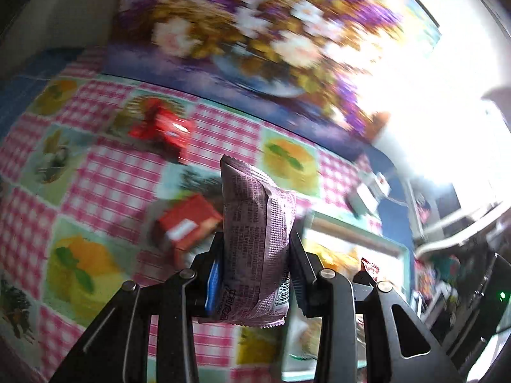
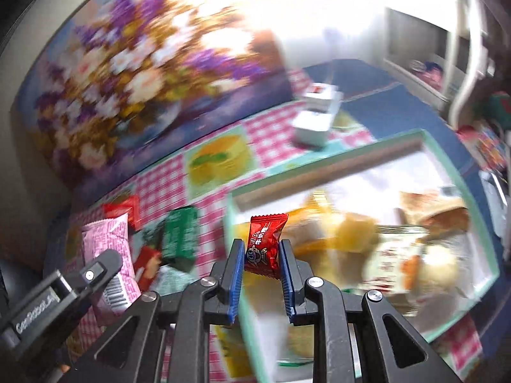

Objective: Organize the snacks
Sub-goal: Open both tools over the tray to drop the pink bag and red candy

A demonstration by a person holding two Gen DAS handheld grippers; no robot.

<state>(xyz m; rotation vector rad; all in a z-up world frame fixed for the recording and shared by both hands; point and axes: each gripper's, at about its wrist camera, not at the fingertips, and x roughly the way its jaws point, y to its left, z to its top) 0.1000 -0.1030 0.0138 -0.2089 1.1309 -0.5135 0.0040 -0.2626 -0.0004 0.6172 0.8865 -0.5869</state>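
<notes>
My left gripper [image 1: 255,239] is shut on an upright purple-pink snack packet [image 1: 252,198], held above the pink checked tablecloth [image 1: 121,185]. In the right wrist view the same pink packet [image 2: 108,255] shows at lower left, with one left-gripper finger [image 2: 95,268] in front of it. My right gripper [image 2: 261,244] is shut on a small red candy [image 2: 266,226], just over the near left corner of a teal-rimmed tray [image 2: 228,220]. The tray holds several bread and pastry packets [image 2: 351,233].
Two red packets [image 1: 166,131] [image 1: 188,223] lie on the cloth, and a green packet [image 2: 179,236] lies left of the tray. White boxes [image 2: 316,121] stand behind the tray. A floral picture [image 2: 127,73] leans along the table's far edge. Both views are motion-blurred.
</notes>
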